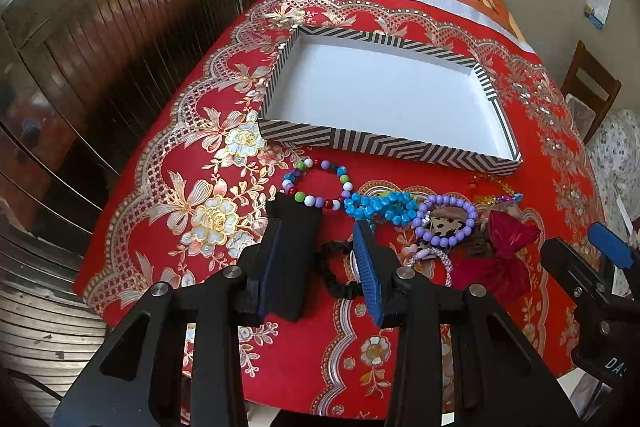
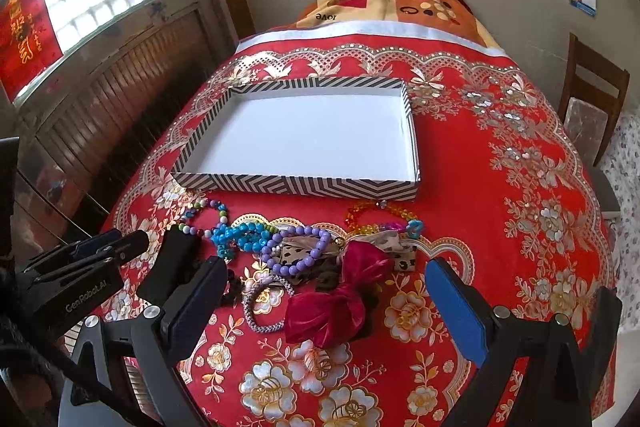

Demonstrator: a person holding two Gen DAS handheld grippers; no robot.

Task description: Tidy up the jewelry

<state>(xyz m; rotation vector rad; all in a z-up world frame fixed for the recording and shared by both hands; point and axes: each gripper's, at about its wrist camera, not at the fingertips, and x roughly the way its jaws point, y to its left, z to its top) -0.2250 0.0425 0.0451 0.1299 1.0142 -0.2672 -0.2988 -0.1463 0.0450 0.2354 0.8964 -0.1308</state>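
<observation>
- Red floral tablecloth [image 2: 500, 227] is seen covering the table, with a striped tray [image 2: 304, 185] set toward twelve o'clock; its white floor is bare.
- A row of jewelry is laid just short of the tray's near wall: a multicolour bead bracelet [image 1: 320, 183], a blue bead strand [image 1: 380, 207], a purple bead bracelet [image 1: 446, 223], an amber bead bracelet [image 2: 376, 215] and a red bow [image 2: 340, 299].
- The left gripper [image 1: 320, 247] is held with its jaws released, nothing clamped; a black hair tie [image 1: 340, 271] lies on the cloth between them, and whether it is touched cannot be told.
- The right gripper [image 2: 324, 291] is spread wide and empty, the bow lying between its fingers.
- The multicolour bracelet is found at twelve o'clock from the left fingertips, just beyond them, its loop lying flat; the left hand is judged the nearer to it.
- The tray lies farther along that same twelve o'clock line.
</observation>
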